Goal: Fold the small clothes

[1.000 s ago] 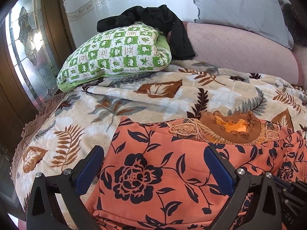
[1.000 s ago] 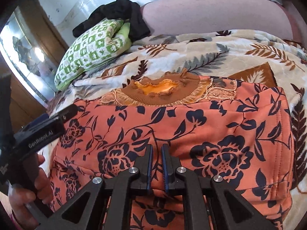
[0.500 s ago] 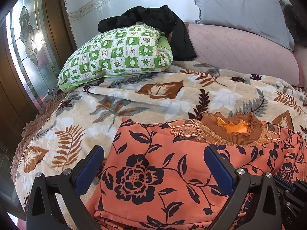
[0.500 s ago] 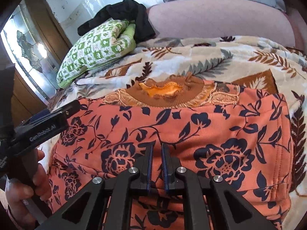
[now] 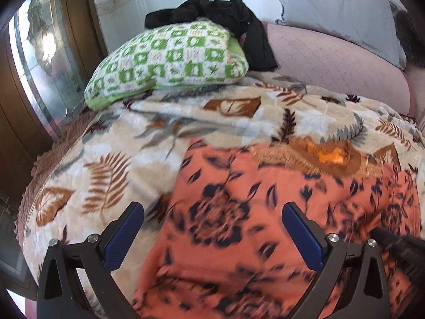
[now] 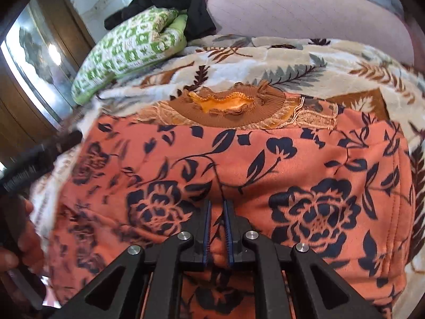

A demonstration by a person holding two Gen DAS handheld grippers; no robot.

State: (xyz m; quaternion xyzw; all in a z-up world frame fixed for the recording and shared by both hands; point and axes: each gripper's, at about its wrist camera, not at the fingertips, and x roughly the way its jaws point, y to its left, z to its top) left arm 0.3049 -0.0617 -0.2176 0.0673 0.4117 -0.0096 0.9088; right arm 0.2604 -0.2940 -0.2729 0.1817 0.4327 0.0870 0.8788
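Note:
An orange garment with dark blue flowers lies folded flat on the leaf-patterned blanket; its brown ribbed collar faces the far side. My right gripper is at the garment's near edge, its jaws nearly together with a pinch of the orange fabric between the pads. My left gripper is open wide over the garment's left part, with its left finger above bare blanket. Nothing is between its pads. The right wrist view catches the left gripper, blurred, at the left edge with a hand on it.
A green and white checked pillow lies at the far left with a black garment draped over it. A pink padded headboard and a grey pillow stand behind. A wooden door with glass is on the left, past the bed's edge.
My left gripper has shifted left, so its left finger now hangs over the blanket rather than the garment's edge; its view is blurred. The right gripper has kept its place and grip.

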